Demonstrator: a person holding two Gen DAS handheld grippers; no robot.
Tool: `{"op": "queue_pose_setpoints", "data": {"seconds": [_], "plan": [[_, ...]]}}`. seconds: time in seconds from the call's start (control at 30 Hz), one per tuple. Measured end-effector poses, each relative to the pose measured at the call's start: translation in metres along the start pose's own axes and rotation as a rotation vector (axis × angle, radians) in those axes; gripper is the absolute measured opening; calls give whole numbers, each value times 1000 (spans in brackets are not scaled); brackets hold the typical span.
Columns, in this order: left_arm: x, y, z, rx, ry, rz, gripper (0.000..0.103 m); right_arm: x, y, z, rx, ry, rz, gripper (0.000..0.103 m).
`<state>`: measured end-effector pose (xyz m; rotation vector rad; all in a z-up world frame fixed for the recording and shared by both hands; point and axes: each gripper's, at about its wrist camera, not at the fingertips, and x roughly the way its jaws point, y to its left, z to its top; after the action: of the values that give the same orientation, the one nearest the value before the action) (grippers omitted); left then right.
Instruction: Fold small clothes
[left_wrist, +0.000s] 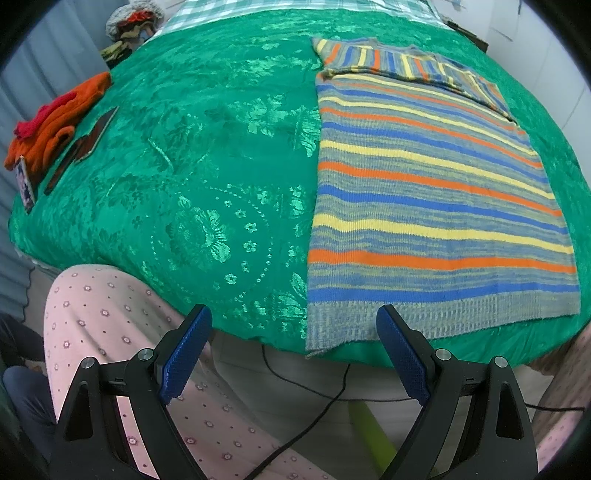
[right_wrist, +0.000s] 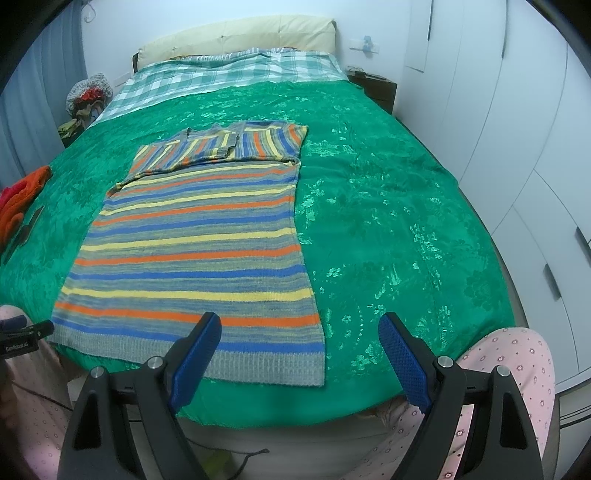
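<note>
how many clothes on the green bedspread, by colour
striped sweater: 1
orange garment: 1
red garment: 1
total: 3
The pile at the left edge is bunched, so its count is a best reading.

We see a knitted sweater (right_wrist: 199, 236) striped grey, blue, yellow and orange, grey ribbed hem. Shiny green bedspread (right_wrist: 388, 206) carries a tone-on-tone floral pattern. Green-and-white checked sheet (right_wrist: 229, 74) beyond it, cream headboard (right_wrist: 240, 37). Orange and red clothes pile (left_wrist: 51, 122) at the left edge. Our pink trousers (left_wrist: 110, 332) have small flower dots. Grippers: black bodies, blue textured pads (left_wrist: 184, 354).
</note>
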<state>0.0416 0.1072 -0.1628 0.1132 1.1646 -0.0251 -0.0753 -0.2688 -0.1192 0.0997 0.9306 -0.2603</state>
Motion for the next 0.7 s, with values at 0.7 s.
{"op": "queue_pose_setpoints", "data": {"seconds": [0.7], "plan": [[22, 15, 5, -53, 85, -73, 92, 4, -12, 5, 32, 32, 30, 86]]}}
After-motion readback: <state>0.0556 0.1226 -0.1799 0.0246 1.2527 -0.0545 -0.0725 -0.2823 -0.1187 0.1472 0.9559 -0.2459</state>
